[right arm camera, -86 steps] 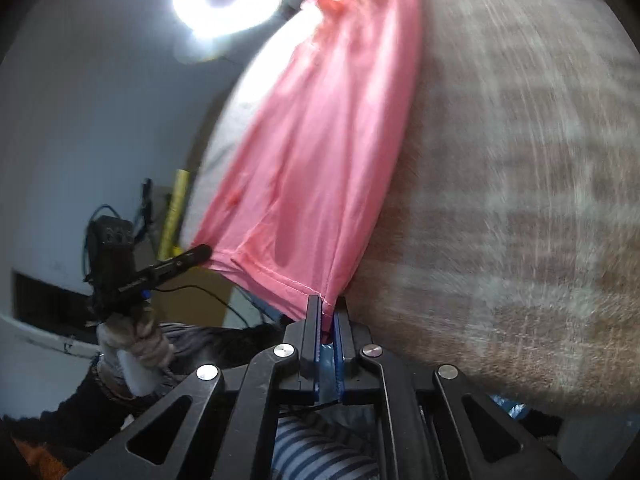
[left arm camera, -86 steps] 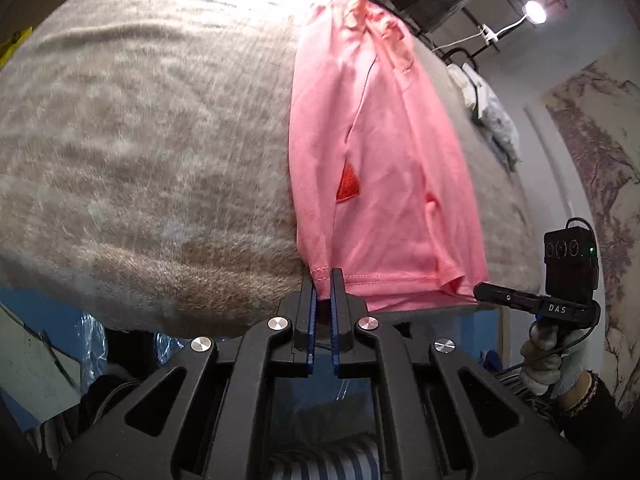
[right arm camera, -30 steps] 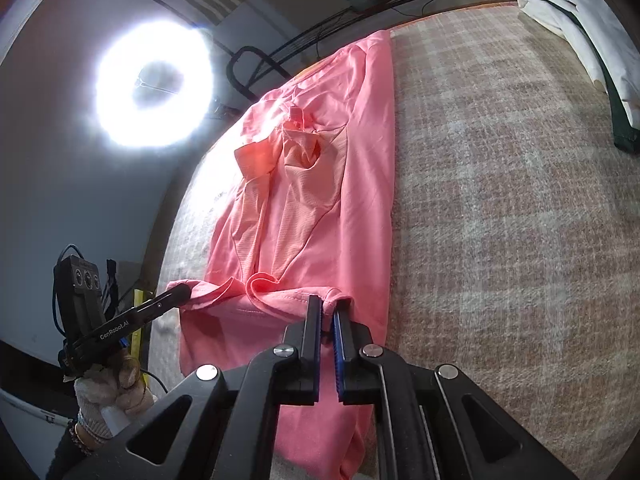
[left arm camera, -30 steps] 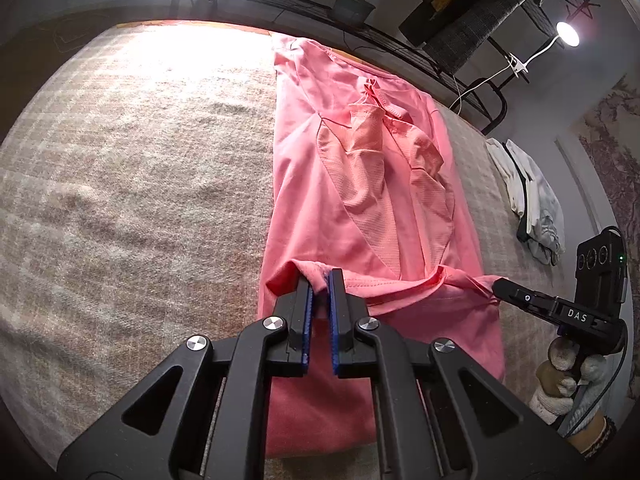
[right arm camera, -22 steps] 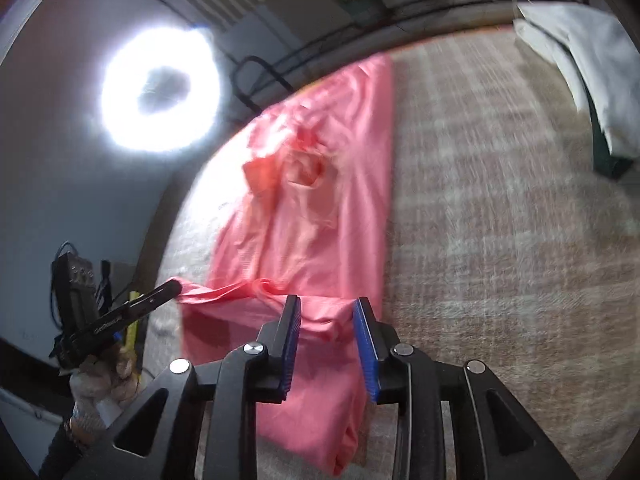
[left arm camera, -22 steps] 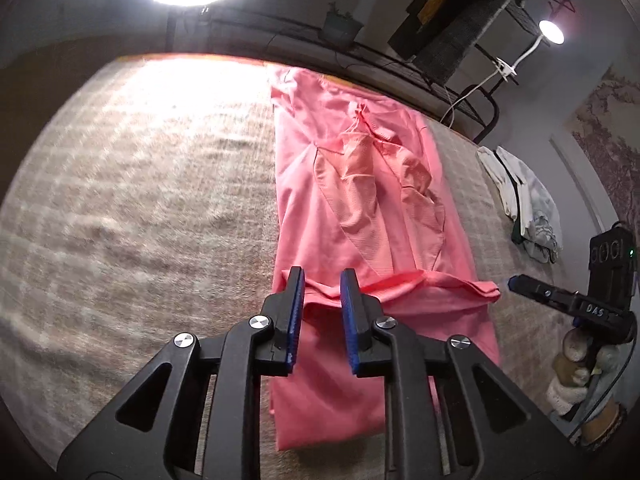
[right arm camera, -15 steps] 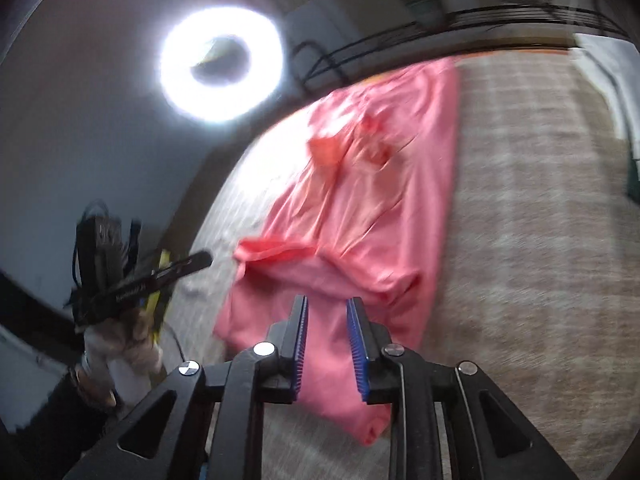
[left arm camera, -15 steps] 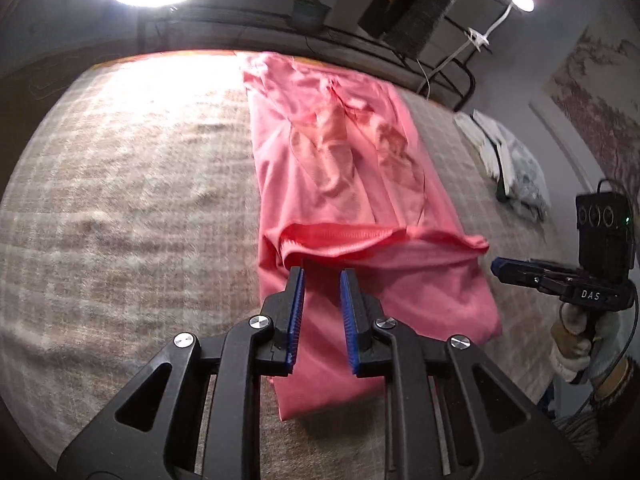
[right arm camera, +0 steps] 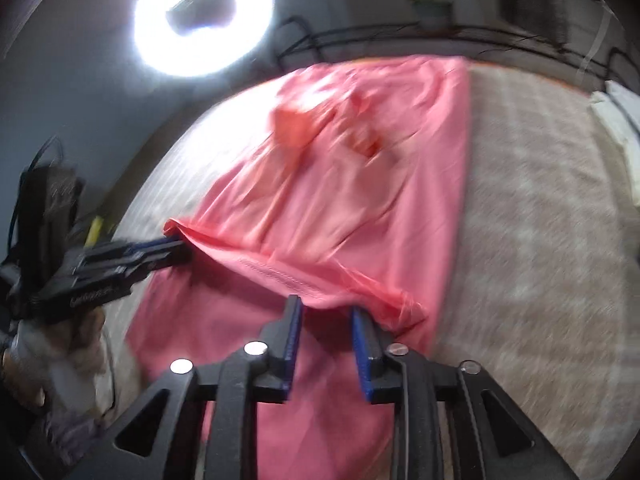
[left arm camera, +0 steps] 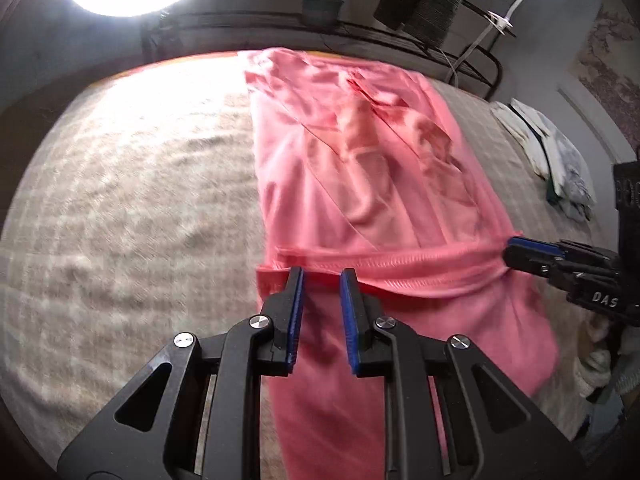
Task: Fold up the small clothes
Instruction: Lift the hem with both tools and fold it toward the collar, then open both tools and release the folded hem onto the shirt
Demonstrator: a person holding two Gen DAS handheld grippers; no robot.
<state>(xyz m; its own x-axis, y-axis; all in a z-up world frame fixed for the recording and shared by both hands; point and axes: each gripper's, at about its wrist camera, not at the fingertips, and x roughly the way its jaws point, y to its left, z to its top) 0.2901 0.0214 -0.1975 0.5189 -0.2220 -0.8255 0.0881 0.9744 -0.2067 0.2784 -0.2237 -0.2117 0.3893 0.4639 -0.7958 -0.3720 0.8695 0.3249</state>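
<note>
A pink shirt (left arm camera: 360, 168) lies lengthwise on a beige checked blanket (left arm camera: 132, 200), its lower part folded up so the stitched hem (left arm camera: 400, 264) runs across its middle. My left gripper (left arm camera: 322, 276) is open, its tips at the hem's left corner, holding nothing. My right gripper (right arm camera: 326, 308) is open just behind the hem (right arm camera: 280, 270) near the shirt's right edge. In the left wrist view the right gripper (left arm camera: 532, 258) sits at the hem's right end. In the right wrist view the left gripper (right arm camera: 176, 246) sits at the hem's left end.
A small pile of white and dark clothes (left arm camera: 556, 156) lies on the blanket to the right of the shirt. A bright ring light (right arm camera: 204, 16) and a dark metal rail (left arm camera: 360, 28) stand beyond the far edge.
Both grippers carried the hem up over the shirt, then opened and let it go. The hem now rests across the shirt, and both grippers have drawn back slightly.
</note>
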